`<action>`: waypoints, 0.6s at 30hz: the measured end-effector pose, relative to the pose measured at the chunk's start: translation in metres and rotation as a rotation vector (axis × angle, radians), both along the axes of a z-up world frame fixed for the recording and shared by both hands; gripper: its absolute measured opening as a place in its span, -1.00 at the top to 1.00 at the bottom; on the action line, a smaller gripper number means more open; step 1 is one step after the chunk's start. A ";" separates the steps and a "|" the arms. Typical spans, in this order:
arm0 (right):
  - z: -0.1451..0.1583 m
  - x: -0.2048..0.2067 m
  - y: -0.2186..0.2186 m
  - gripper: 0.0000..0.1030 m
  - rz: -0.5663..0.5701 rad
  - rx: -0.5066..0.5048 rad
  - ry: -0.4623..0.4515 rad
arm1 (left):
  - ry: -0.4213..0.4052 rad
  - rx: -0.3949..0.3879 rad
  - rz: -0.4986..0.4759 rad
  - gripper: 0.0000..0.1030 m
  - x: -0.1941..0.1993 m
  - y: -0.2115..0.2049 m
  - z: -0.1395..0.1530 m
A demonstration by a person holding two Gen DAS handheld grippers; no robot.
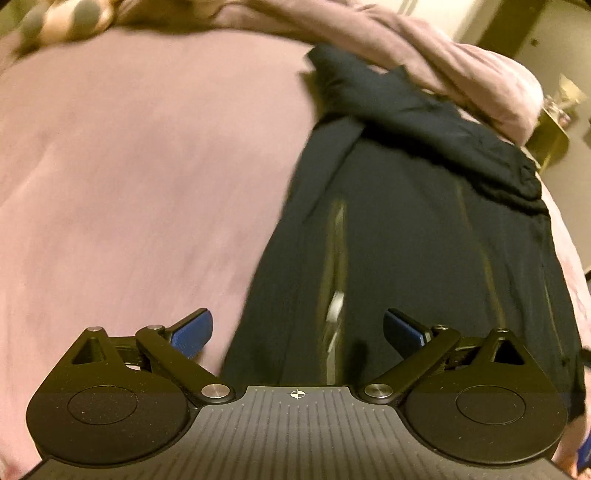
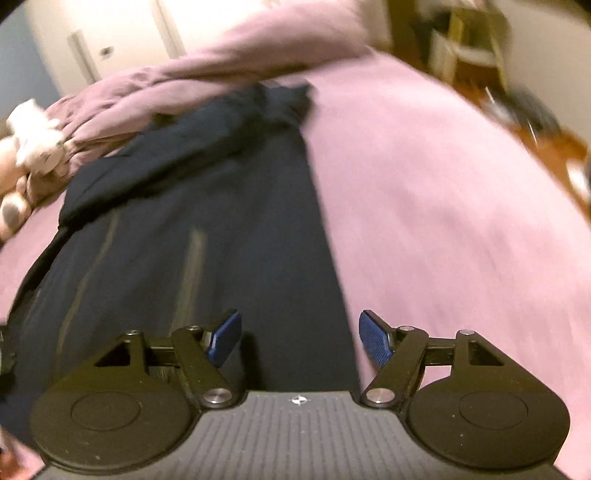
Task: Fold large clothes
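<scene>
A bed (image 1: pixel 129 166) covered in a pink sheet fills most of both views, and a bunched pink duvet (image 2: pixel 207 74) is heaped along its far side. Spread lengthwise on the sheet lies the dark navy garment (image 1: pixel 424 240) — a long, flat piece with two pale stripes running down it, one of them catching the light — and its far end is rumpled, with a thick fold of the same cloth lying slantwise across it (image 2: pixel 192 144). In the left wrist view the garment takes up the middle and right of the bed, its left edge meeting bare pink sheet; in the right wrist view it takes up the left and centre, its right edge running straight toward the camera. A pale soft toy (image 2: pixel 33 144) sits at the edge of the duvet (blurred, so its shape is hard to make out), and a spotted cushion or cloth (image 1: pixel 62 22) shows in the far corner of the left view. The left claw (image 1: pixel 297 332) stands wide open above the near part of the garment, its blue pads well apart, nothing between them. The right claw (image 2: pixel 300 339) is also open and empty, one pad over the navy cloth and the other over the pink sheet, straddling the garment's edge.
</scene>
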State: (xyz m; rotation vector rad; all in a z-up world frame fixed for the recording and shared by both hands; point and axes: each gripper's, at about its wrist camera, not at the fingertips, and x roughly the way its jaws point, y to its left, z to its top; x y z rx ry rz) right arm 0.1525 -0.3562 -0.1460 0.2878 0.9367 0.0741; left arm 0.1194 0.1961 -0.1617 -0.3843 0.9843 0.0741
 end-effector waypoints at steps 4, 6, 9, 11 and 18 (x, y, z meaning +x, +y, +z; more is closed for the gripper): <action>-0.018 -0.029 -0.025 -0.38 -0.045 0.181 0.085 | 0.013 -0.062 0.091 -0.97 -0.033 0.014 -0.007; -0.023 -0.032 -0.027 -0.37 -0.046 0.235 0.099 | 0.019 -0.111 0.098 -0.90 -0.042 0.020 -0.009; -0.025 -0.031 -0.028 -0.21 -0.021 0.265 0.123 | 0.024 -0.144 0.050 -0.81 -0.047 0.019 -0.009; -0.025 -0.029 -0.030 -0.05 -0.014 0.280 0.141 | 0.043 -0.143 0.040 -0.60 -0.049 0.018 -0.010; -0.030 -0.037 -0.051 0.34 -0.023 0.460 0.182 | 0.036 -0.140 0.003 0.22 -0.053 0.017 -0.002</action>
